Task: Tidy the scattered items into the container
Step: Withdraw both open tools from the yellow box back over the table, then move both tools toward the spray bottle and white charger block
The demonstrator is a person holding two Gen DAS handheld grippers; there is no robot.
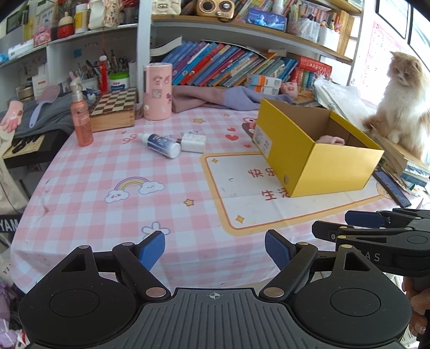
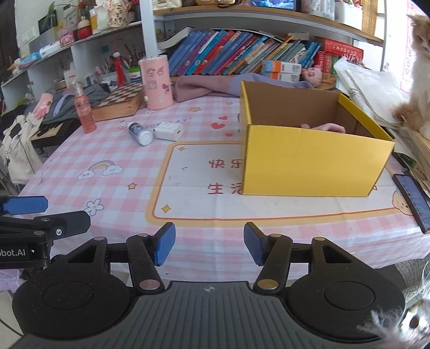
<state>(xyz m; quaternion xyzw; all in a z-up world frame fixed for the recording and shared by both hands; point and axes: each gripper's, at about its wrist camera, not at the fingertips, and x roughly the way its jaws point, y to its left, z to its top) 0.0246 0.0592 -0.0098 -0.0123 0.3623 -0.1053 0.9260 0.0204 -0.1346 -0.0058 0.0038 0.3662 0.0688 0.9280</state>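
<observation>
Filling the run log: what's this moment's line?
left tongs: open, empty | right tongs: open, empty | bottle, charger: outside yellow box

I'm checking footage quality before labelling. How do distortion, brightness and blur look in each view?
Left wrist view: strong fisheye bending of the shelves, dark corners, blown-out window light behind the cat; the yellow box and small bottle are sharp. Right wrist view: same curvature, even daylight on the tablecloth, blurred fur close to the lens at lower right.

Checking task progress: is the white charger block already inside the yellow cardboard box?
No, the white charger block lies on the checked tablecloth beside a small bottle, outside the yellow cardboard box.
</observation>
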